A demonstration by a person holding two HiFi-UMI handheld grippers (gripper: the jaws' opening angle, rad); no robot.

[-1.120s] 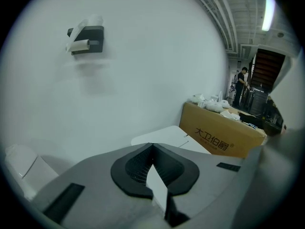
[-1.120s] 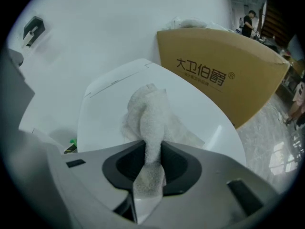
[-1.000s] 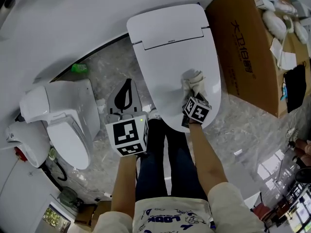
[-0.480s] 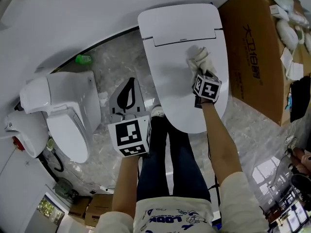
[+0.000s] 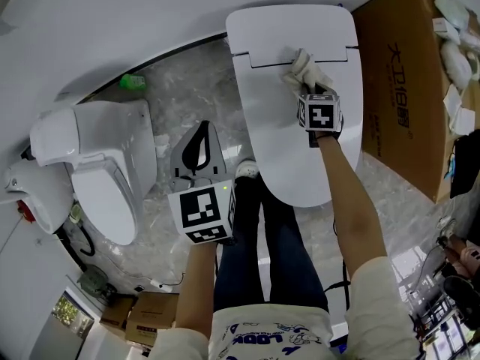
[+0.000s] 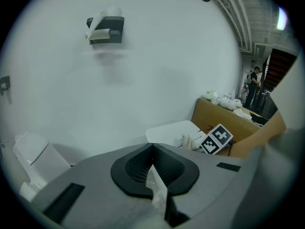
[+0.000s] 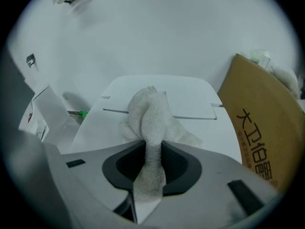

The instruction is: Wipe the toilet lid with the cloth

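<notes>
The white toilet lid is closed and lies at the top middle of the head view. A crumpled white cloth rests on the lid's far end, close to the hinge line. My right gripper is shut on the cloth, which bunches up between the jaws and presses on the lid. My left gripper hangs over the floor left of the toilet, jaws together with nothing between them. In the left gripper view, the lid and cloth lie ahead to the right.
A second white toilet stands at the left. A large cardboard box stands close to the right of the lid. A green object lies on the floor by the wall. My legs and a shoe are at the toilet's front.
My right gripper has slid the cloth along the lid from its front part up to the hinge end. The left gripper has stayed where it was.
</notes>
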